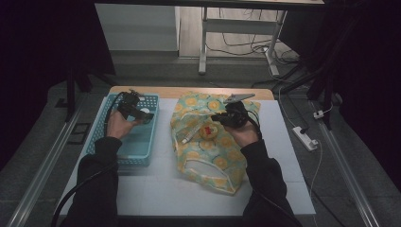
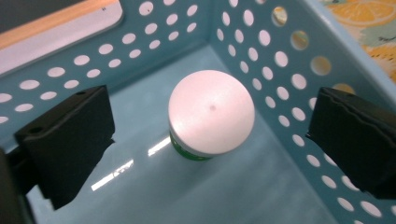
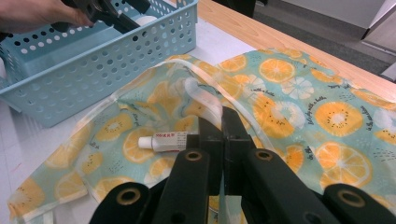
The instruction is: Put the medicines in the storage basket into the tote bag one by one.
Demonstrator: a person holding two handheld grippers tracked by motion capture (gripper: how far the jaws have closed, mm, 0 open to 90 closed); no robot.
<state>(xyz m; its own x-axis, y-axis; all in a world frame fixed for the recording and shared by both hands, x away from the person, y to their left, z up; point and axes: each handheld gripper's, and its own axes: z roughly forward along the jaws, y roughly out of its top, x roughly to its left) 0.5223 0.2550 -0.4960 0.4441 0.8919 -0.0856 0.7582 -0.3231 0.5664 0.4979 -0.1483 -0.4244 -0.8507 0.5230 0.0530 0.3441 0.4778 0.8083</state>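
Observation:
A light blue perforated basket (image 1: 142, 146) stands at the table's left. Inside it stands a small jar (image 2: 211, 112) with a white lid and a green band. My left gripper (image 1: 137, 111) (image 2: 212, 135) hangs open just above the jar, one jaw on each side and neither touching it. A cloth bag (image 1: 213, 156) printed with orange slices lies in the middle of the table. My right gripper (image 1: 227, 116) (image 3: 222, 123) is shut on the bag's white-trimmed rim. In the bag's mouth lie a white tube (image 3: 163, 141) (image 1: 187, 137) and a small yellow and red thing (image 1: 208, 130).
The white table top (image 1: 156, 189) has a wooden strip (image 1: 165, 91) along its far edge. The basket wall (image 3: 107, 70) stands close to the bag's left side. A power strip (image 1: 305, 138) and cables lie on the floor to the right.

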